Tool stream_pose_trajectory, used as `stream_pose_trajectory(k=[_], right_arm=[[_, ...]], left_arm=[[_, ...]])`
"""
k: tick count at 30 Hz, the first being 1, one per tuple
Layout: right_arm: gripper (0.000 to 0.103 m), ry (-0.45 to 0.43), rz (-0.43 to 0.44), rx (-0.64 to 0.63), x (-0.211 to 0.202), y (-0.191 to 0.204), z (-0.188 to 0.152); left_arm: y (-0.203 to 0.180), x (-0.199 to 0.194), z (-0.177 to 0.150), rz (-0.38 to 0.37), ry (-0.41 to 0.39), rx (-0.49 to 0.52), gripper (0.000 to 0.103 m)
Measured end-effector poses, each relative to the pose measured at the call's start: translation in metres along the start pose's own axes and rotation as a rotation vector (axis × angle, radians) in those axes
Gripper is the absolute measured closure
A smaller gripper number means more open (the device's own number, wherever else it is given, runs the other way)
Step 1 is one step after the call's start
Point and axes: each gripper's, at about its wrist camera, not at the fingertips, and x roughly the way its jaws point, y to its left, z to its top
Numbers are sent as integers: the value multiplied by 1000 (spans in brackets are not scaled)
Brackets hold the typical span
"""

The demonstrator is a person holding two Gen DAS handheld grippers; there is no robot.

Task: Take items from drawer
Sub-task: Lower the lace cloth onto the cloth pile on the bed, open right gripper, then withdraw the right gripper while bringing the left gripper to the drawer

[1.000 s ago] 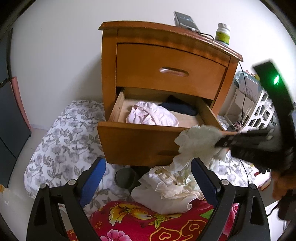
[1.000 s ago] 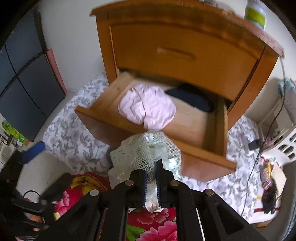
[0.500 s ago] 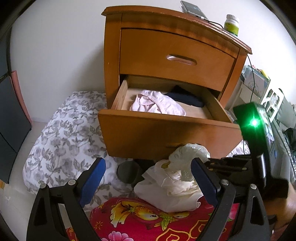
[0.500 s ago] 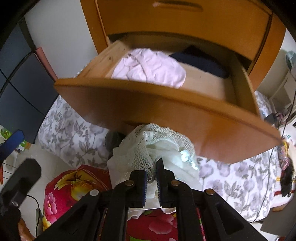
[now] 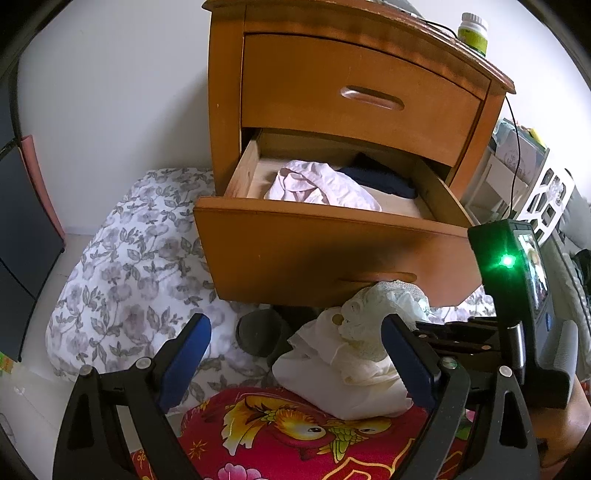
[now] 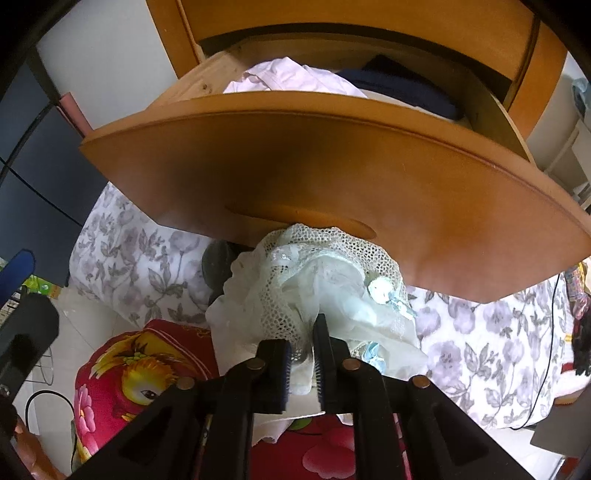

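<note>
The lower drawer [image 5: 332, 243] of the wooden nightstand stands pulled out. A pale pink garment [image 5: 321, 184] and a navy one [image 5: 380, 177] lie inside it. Below the drawer front [image 6: 332, 158], a white lace garment [image 6: 325, 273] rests on a pile of white cloth [image 5: 343, 376] on a red flowered cushion [image 5: 280, 424]. My right gripper [image 6: 301, 332] points down at the lace. Its jaws are opening, with a narrow gap and lace loosely between the pads. My left gripper [image 5: 293, 325] hangs wide open before the pile with nothing between its fingers.
The upper drawer [image 5: 362, 99] is shut, and a green-labelled bottle [image 5: 472, 31] stands on the nightstand top. A grey-flowered quilt [image 5: 136, 266] covers the floor at the left. A dark round object [image 5: 258, 332] sits under the drawer. White shelving [image 5: 535, 184] and cables are at the right.
My right gripper came down with the lace garment from beside the drawer front onto the white pile, and its shut jaws have parted slightly. The left gripper sank a little.
</note>
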Motion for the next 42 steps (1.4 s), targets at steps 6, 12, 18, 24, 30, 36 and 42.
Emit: stream_pose_trajectory(k=[6,12,18,24,30,36,42], right_arm=[[60,-38,-36,-13,-13,2,-1],[44,-107,-75,-8,-38,-1,-4],[28,-189,-102,66,-59,-9,-17],[12,-243,-129,110,-76,-20,-31],[0,-295,-117,138,-90,-28,-40],[0,-360,-121,122,-106,-26,-47],[0,-415,-139,138,-116,-30,-50]], left_arm=[[2,-3,0,6,-9,-11,9],[4,-13,2,10,-37,-22,9],[3,-21,3,17,-59,-21,9],[3,-23,3,32,-61,-25,9],[3,-23,2,51,-56,-23,9],[2,-19,1,71,-38,-23,9],[4,-14,0,112,-14,-31,9]])
